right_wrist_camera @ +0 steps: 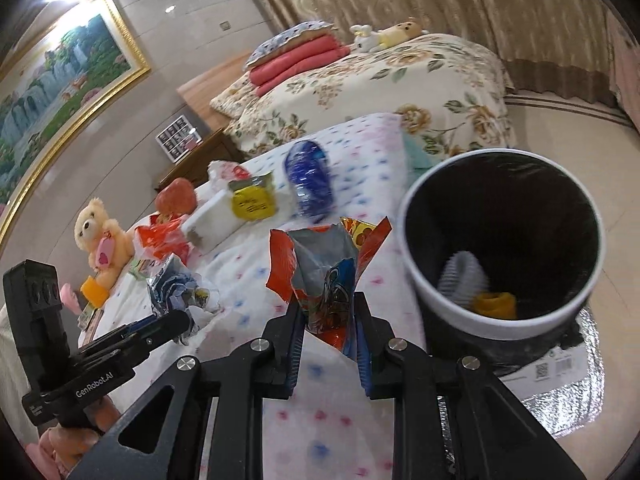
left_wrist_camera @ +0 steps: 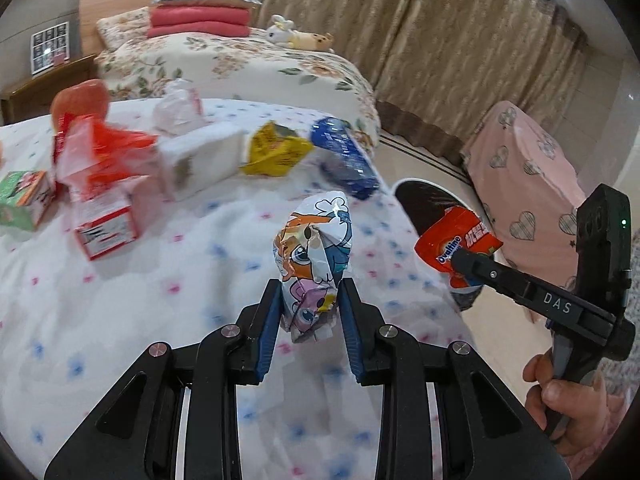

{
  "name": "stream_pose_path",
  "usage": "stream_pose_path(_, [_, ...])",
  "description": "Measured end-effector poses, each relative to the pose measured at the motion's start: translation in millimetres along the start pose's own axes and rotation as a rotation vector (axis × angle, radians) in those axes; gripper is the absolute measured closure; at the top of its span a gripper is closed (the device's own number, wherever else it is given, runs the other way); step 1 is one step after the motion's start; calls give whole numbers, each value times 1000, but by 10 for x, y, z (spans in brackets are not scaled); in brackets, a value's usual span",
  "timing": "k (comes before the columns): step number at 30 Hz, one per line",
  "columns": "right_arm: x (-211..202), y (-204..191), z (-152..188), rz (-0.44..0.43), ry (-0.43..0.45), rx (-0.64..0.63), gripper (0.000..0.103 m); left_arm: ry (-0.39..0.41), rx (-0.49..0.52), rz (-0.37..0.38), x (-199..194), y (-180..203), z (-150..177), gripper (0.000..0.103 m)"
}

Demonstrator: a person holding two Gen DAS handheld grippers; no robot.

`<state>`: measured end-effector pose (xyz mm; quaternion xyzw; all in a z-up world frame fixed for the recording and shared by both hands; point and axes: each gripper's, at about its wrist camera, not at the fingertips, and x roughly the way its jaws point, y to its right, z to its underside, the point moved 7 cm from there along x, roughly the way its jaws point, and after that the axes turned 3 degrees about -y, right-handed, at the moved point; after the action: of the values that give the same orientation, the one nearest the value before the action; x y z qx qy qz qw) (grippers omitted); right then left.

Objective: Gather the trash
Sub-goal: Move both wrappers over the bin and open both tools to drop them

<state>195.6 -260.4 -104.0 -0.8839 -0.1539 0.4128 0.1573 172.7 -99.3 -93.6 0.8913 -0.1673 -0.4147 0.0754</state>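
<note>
A: Left claw (left_wrist_camera: 308, 304)?
B: Pinching a crumpled cartoon wrapper (left_wrist_camera: 314, 256), lifted above the dotted bed cover (left_wrist_camera: 160, 280). Blue fingers (left_wrist_camera: 269, 320) pressed against both sides of the packet.

A: Right claw (right_wrist_camera: 326, 320)?
B: Pinching a torn orange Ovaltine packet (right_wrist_camera: 324, 272), silver lining splayed upward. Held beside the trash bin (right_wrist_camera: 416, 280), just off the bed edge, not over the opening.

A: Inside the bin?
B: Black liner, something grey and ribbed (right_wrist_camera: 464, 272), something yellow-orange (right_wrist_camera: 494, 304) at the bottom. Standing on a foil-backed sheet (right_wrist_camera: 568, 400) on the floor.

A: Left on the bed?
B: Blue packet (left_wrist_camera: 346, 158) near the far edge, yellow wrapper (left_wrist_camera: 276, 148) beside it, white box (left_wrist_camera: 200, 164) next over, red-and-clear plastic bag (left_wrist_camera: 96, 148) atop a red-printed carton (left_wrist_camera: 106, 228), green carton (left_wrist_camera: 22, 200) at far left. Most of it blurred.

A: Beyond that?
B: Second bed with floral cover (left_wrist_camera: 240, 60), folded red blankets (left_wrist_camera: 200, 22), plush toys (left_wrist_camera: 298, 36). Teddy bear (right_wrist_camera: 100, 236) at the near bed's far side, seen from the right wrist.
</note>
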Motion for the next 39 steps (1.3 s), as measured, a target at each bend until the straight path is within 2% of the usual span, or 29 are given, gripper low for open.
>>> stream_pose_path(18, [-285,714,-95,92,49,98,80,-48,110,71,343,668,-139,75])
stream_pose_path(39, [-264,1250,-316,159,33,128,80,-93,212,114,869,1305,-489,75])
